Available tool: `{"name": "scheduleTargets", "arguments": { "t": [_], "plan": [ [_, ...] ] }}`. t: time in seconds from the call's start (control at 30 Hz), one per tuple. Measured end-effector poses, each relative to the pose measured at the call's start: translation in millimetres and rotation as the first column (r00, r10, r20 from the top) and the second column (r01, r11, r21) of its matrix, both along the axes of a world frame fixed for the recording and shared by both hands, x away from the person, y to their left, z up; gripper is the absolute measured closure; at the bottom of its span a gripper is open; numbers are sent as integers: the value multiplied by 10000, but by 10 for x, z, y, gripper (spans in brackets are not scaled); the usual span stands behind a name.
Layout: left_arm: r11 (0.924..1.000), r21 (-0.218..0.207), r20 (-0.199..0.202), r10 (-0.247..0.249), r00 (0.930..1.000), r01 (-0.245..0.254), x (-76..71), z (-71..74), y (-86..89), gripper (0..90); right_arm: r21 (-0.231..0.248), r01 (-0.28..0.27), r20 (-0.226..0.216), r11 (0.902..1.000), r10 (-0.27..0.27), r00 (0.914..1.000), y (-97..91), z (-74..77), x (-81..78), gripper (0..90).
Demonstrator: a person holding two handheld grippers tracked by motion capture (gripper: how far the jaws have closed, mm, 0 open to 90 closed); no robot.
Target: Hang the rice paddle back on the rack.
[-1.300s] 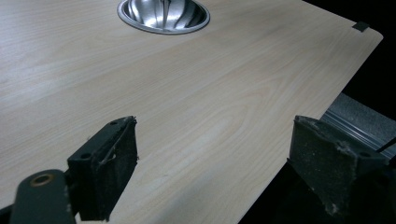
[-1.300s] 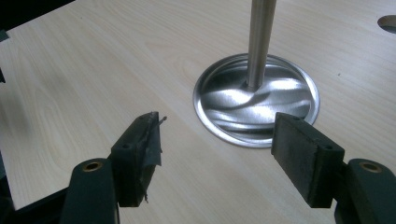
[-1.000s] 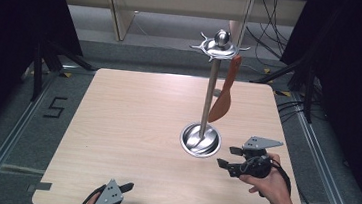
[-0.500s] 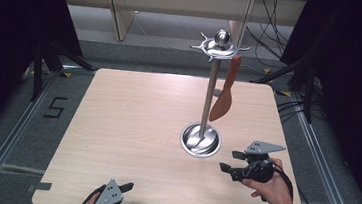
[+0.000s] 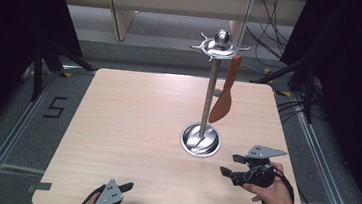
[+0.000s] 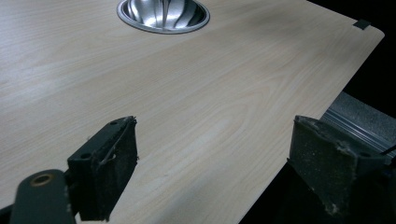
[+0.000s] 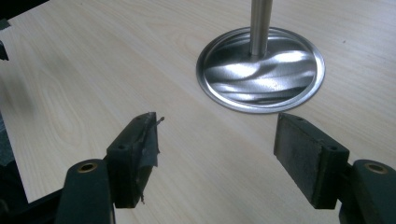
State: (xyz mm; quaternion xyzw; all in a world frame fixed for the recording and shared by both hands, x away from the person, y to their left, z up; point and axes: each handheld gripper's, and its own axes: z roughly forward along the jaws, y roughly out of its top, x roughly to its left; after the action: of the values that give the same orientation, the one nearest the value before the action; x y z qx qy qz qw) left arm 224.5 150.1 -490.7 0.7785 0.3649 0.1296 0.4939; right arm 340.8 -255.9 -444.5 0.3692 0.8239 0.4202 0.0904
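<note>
**Both grippers empty, spatula hung on the stand**

High view: a tall chrome utensil stand with a round dished base [image 5: 200, 140] is seen standing toward the right of the light wooden table [image 5: 132, 122]. An orange-brown wooden spatula [image 5: 223, 98] is hung from a hook of the stand's top ring, blade down, just beside the pole. The right gripper [image 5: 229, 165] is held in a hand [image 5: 273, 191] near the base, at its near right side, jaws spread and nothing gripped. The left gripper [image 5: 135, 199] is parked at the table's near edge, well apart from the stand.

Left gripper view: the jaws are seen spread wide over bare wood, nothing between them, the base far ahead.

Right gripper view: the jaws are parted and empty, the base just beyond them.
</note>
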Motion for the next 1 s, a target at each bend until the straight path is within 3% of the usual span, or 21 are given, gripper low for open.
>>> {"name": "scheduleTargets", "arguments": {
  "t": [0.07, 0.1, 0.13, 0.17, 0.2, 0.27, 0.3, 0.33, 0.4, 0.43, 0.5, 0.57, 0.6, 0.63, 0.73, 0.77, 0.8, 0.97, 1.0],
  "plan": [
    [10000, 36, 8, -10, 10000, 10, 1, 1, 3, 147, 56, -27, 102, 10000, 27, 9999, 2, -22, -11, 315],
    [10000, -3, 2, 8, 10000, -8, -1, 1, -1, 147, 39, 11, -126, 10000, -11, 9999, 1, -16, -28, 314],
    [10000, -46, 2, 19, 10000, -19, -2, 0, -4, 147, -120, -166, 201, 9998, 168, 9997, -16, -20, -11, 315],
    [9999, -121, -4, 56, 10000, -56, -3, -1, -10, 147, -96, -189, 213, 9998, 191, 9996, -17, -22, -15, 315],
    [9999, -115, -1, 53, 10000, -53, -1, -2, -10, 147, 70, -89, -72, 9999, 89, 9999, -3, -22, -37, 314],
    [9999, -111, 1, 52, 10000, -52, -1, -2, -9, 147, 265, -130, -137, 9996, 134, 9998, 1, -32, -48, 314],
    [10000, -17, -5, 31, 10000, -31, -2, 1, -2, 147, 6, -191, 192, 9998, 191, 9996, -17, -28, -38, 314],
    [10000, -36, 8, 33, 10000, -33, -1, 1, -2, 147, 89, -160, -36, 9998, 161, 9999, -9, -30, -54, 314],
    [10000, -25, 7, 28, 10000, -28, 0, -1, -2, 147, 73, -129, -91, 9999, 130, 9999, -8, -37, -66, 314],
    [10000, -18, 5, 26, 10000, -26, 0, -1, -1, 147, -33, -198, 161, 9998, 199, 9997, -20, -44, -56, 314],
    [10000, -41, -8, 47, 10000, -47, 0, 1, 0, 147, 101, -161, -169, 9998, 163, 9997, -10, -51, -78, 313],
    [9998, -173, -20, 120, 9999, -120, -6, 4, -2, 147, -30, -267, 122, 9996, 268, 9996, -23, -64, -72, 313],
    [10000, 72, 10, 31, 10000, -31, 1, 9, 19, 147, 300, -170, -211, 9994, 177, 9996, -6, -71, -99, 313],
    [10000, 54, 15, 43, 10000, -44, 3, 7, 17, 147, 92, -234, -86, 9997, 235, 9997, -19, -67, -97, 312],
    [10000, 61, 0, -2, 10000, 2, 1, 7, 14, 147, 128, -140, -152, 9998, 142, 9998, -13, -79, -115, 311],
    [9999, -124, -29, 72, 10000, -72, -5, 5, -1, 147, -55, -304, 79, 9995, 304, 9995, -32, -84, -110, 311],
    [9999, -124, -29, 72, 10000, -72, -5, 5, -1, 147, 151, -136, -279, 9998, 140, 9995, -19, -84, -140, 311],
    [9999, -159, 25, 56, 10000, -55, -2, 2, 7, 147, 160, -251, -159, 9996, 253, 9996, -25, -111, -152, 311],
    [9998, 203, 63, 15, 10000, -16, 6, 8, 36, 147, 85, -358, -147, 9993, 360, 9992, -34, -114, -148, 310]
  ]
}}
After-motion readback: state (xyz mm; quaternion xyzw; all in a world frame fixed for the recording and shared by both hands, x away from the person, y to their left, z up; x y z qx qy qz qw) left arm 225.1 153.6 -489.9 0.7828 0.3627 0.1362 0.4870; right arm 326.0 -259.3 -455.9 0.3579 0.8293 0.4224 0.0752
